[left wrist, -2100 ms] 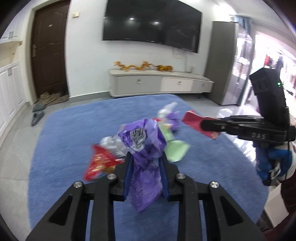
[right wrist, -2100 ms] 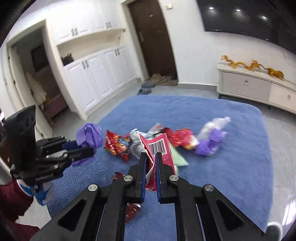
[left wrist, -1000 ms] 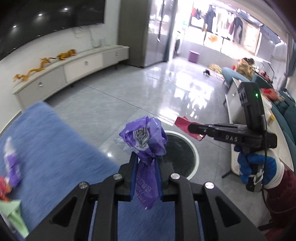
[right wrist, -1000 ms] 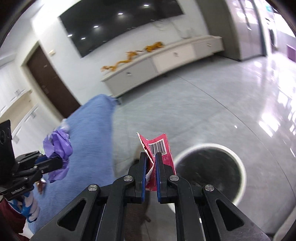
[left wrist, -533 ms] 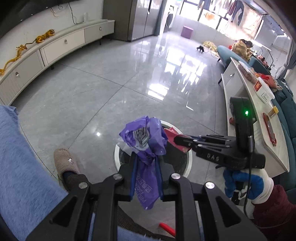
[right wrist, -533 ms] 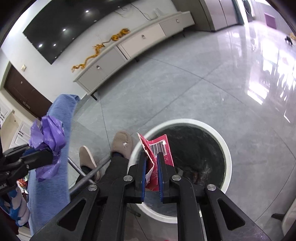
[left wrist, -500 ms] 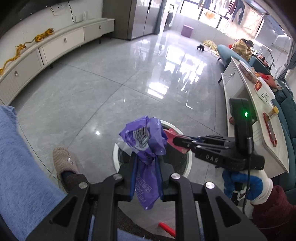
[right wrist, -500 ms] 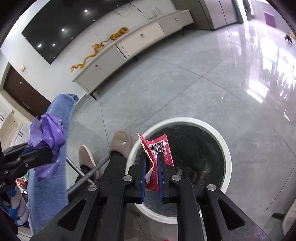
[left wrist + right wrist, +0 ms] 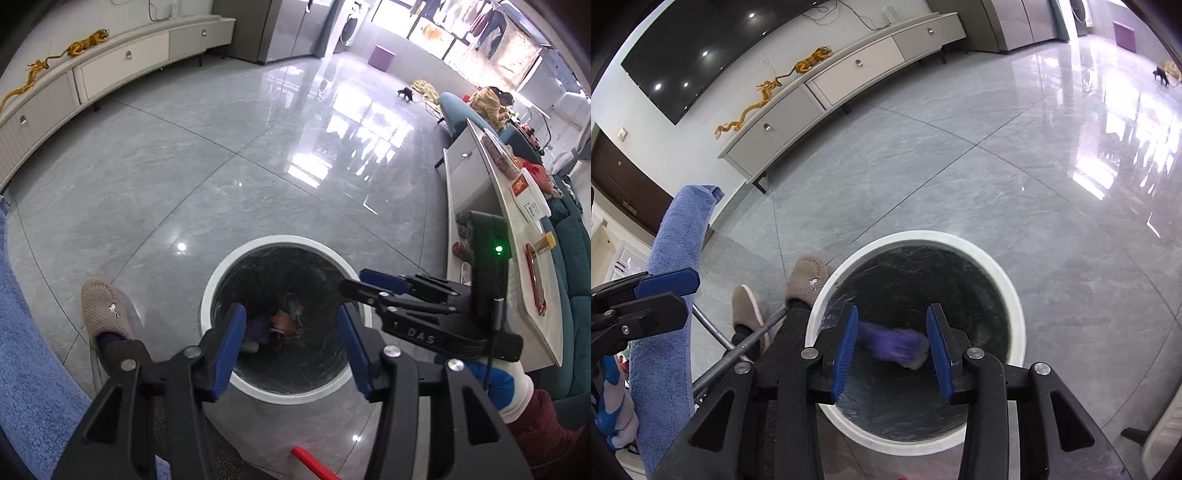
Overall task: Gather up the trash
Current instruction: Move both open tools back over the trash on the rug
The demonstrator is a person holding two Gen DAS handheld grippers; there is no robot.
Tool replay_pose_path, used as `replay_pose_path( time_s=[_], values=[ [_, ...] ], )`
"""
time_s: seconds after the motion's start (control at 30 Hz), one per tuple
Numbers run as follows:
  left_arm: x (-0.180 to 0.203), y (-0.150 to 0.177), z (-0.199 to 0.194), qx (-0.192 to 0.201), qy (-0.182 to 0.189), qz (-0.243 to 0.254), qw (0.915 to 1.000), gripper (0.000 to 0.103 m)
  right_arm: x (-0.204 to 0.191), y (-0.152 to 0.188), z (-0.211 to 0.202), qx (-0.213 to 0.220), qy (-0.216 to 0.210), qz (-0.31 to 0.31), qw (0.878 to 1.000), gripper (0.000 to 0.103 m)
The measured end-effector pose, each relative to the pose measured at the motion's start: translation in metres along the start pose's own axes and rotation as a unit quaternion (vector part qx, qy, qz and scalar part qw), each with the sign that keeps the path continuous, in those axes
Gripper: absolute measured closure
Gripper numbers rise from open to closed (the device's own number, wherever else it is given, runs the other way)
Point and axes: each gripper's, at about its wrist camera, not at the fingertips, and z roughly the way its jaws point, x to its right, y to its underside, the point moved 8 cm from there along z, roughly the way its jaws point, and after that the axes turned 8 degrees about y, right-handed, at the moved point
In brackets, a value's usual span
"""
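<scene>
hovering over the bin with both tools spread and nothing held

hanging above the white-rimmed bin (image 9: 221, 273), both tools point down into its dark-lined mouth. the left tool (image 9: 291, 345) has its blue pads wide apart with nothing between them, and the right tool (image 9: 892, 341) is spread the same way, also empty. in the left wrist view the right tool (image 9: 364, 282) reaches in from the bin's right side, its tips over the right part of the rim.

the trash lies straight below the tools, down on the bin's floor. the purple bag (image 9: 895, 341) shows in the right wrist view as a blurred streak between that tool's pads, which suggests it is in motion, falling or just settling; it touches neither pad. in the left wrist view a purple lump (image 9: 260, 328) sits beside a red wrapper (image 9: 282, 321) at the bottom, toward the near side of the bin.

the coming move, as i judge it, turns away from the bin: this load looks delivered, and any further litter would be on the blue cloth (image 9: 670, 266) left of the bin, which the left tool stands nearer to. a person's slippered foot (image 9: 107, 308) rests on the grey floor (image 9: 221, 166) just left of the rim, and a thin red rod (image 9: 314, 463) shows near the bin's near edge; both are worth clearing on the swing back.
</scene>
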Motion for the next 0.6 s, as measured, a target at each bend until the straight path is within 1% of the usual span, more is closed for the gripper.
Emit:
replay_pose_path(
  time_s=[0.2,0.33,0.4,0.5,0.6],
  values=[
    [0.001,0.0,-0.027,0.04,-0.02,-0.001,0.999,0.053,-0.007,-0.008,-0.021,0.02,0.019,-0.021,0.999,0.065],
    [0.0,0.004,-0.058,0.085,-0.053,0.007,0.995,0.053,-0.015,-0.014,-0.039,0.036,0.023,-0.032,0.999,0.065],
    [-0.002,0.01,-0.075,0.109,-0.07,0.008,0.9916,0.053,-0.019,-0.015,-0.049,0.046,0.027,-0.041,0.998,0.065],
    [-0.006,0.022,-0.091,0.125,-0.087,0.009,0.9883,0.053,-0.034,-0.018,-0.063,0.059,0.028,-0.053,0.996,0.065],
    [-0.011,0.042,-0.114,0.138,-0.103,0.01,0.985,0.053,-0.056,-0.022,-0.076,0.071,0.026,-0.076,0.994,0.065]
  ],
)
